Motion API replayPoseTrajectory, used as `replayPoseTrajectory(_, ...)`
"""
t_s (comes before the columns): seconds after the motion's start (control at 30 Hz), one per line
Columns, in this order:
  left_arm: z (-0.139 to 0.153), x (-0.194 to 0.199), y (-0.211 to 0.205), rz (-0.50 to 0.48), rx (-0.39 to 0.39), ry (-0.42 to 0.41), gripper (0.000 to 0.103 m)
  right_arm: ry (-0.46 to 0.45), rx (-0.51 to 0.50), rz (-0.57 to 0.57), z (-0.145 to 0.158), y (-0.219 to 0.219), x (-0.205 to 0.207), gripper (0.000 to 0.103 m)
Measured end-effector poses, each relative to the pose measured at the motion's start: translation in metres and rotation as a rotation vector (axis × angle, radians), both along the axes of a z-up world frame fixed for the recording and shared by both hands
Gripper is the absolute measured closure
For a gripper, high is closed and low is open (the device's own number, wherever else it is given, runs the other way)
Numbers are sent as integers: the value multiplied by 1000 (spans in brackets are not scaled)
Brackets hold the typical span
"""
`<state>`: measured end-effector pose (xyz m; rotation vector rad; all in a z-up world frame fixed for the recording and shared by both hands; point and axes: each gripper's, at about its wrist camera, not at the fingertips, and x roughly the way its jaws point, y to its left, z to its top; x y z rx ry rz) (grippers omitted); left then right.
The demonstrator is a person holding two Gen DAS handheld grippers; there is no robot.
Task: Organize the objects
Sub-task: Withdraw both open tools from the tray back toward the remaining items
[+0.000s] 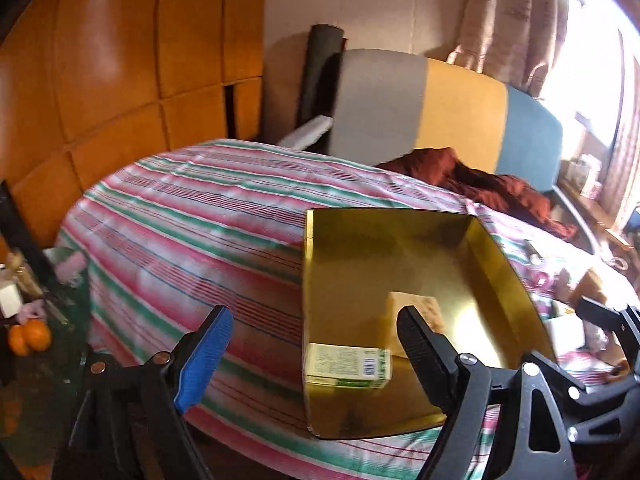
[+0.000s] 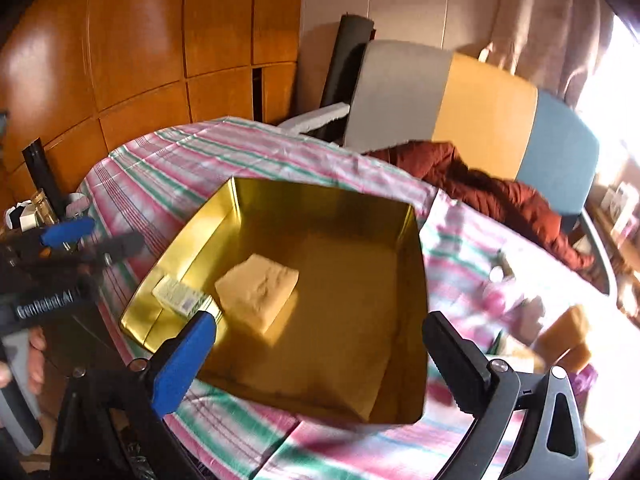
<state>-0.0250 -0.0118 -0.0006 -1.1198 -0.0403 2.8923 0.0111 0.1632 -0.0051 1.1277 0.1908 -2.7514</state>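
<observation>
Hovering my right claw (image 2: 320,340) wide and empty above gold tin (image 2: 416,280); yellow block (image 2: 258,292) and small carton (image 2: 182,296) inside; left claw (image 1: 316,332) wide too.

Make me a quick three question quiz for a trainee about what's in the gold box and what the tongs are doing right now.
1. How many items lie inside the gold box?
2. True or false: the right tongs are clamped on the pale yellow block.
3. Where does the small printed carton lie? A) beside the block, near a box wall B) on the striped tablecloth C) on the red-brown jacket

Key:
1. Two, the block and the carton.
2. False. Both the right tongs and the left tongs stand open, nothing between the pads.
3. A
</observation>
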Motion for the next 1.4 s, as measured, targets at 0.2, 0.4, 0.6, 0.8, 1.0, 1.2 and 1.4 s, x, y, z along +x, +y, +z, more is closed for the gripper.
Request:
replayPoseTrajectory(0.2,-6,0,2,-3,-8,-30,23,51,-89,-14,-6,9,13,11)
replayPoseTrajectory(0.4,-6,8,14,-49,2,-22,23,43,-142,-83,-6,22,15,11)
replayPoseTrajectory(0.6,-6,14,33,-119,-13,-22,22,35,-165,-107,-8,37,20,11)
replayPoseTrajectory(0.8,-12,13,49,-194,10,-67,22,29,-191,-150,-12,56,27,11)
replayPoseTrajectory(1.0,-19,7,61,-240,53,-144,22,12,-212,-212,-17,81,33,11)
replayPoseTrajectory(1.2,-10,8,91,-374,28,-129,22,13,-211,-311,-19,122,45,11)
replayPoseTrajectory(1.4,-4,18,145,-601,-33,-114,22,9,-201,-450,-15,186,64,11)
